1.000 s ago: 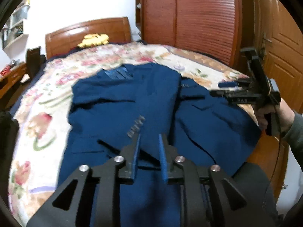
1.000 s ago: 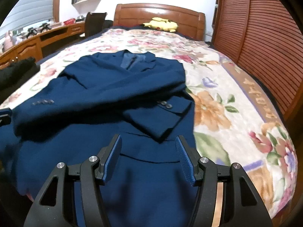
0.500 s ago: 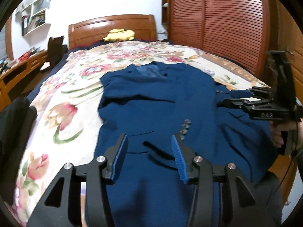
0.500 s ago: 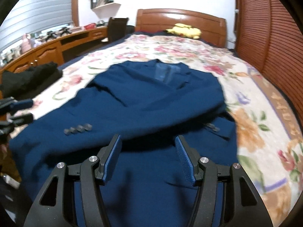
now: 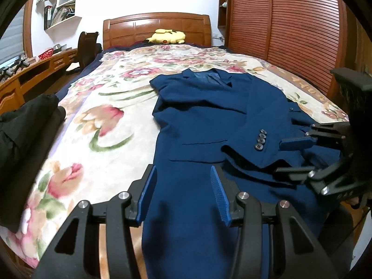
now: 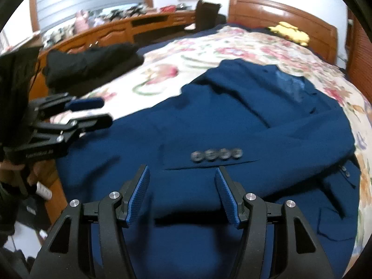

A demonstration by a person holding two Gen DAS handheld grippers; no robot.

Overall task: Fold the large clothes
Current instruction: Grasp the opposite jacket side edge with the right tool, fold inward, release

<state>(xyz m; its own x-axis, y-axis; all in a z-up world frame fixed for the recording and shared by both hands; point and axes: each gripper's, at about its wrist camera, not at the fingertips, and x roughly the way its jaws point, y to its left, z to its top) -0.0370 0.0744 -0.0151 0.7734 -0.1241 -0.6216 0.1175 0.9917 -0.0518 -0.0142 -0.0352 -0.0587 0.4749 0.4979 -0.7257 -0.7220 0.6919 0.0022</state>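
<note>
A dark blue suit jacket (image 5: 202, 121) lies on the floral bedspread (image 5: 102, 116), collar toward the headboard, both sleeves folded across its front. One sleeve cuff with several grey buttons (image 5: 260, 139) lies across the lower front; it also shows in the right wrist view (image 6: 216, 154). My left gripper (image 5: 183, 195) is open and empty over the jacket's hem near the foot of the bed. My right gripper (image 6: 183, 195) is open and empty just before the buttoned cuff. The right gripper also shows in the left wrist view (image 5: 295, 155), and the left gripper in the right wrist view (image 6: 93, 111).
A black garment (image 5: 21, 125) lies at the bed's left edge. A yellow plush toy (image 5: 167, 36) sits by the wooden headboard (image 5: 155, 28). A wooden desk (image 6: 130, 28) with clutter runs along the left side, a slatted wardrobe (image 5: 290, 30) along the right.
My left gripper opened, let go of the sleeve and swung left. The buttoned cuff now lies flat across the jacket. My right gripper swung left over the cuff.
</note>
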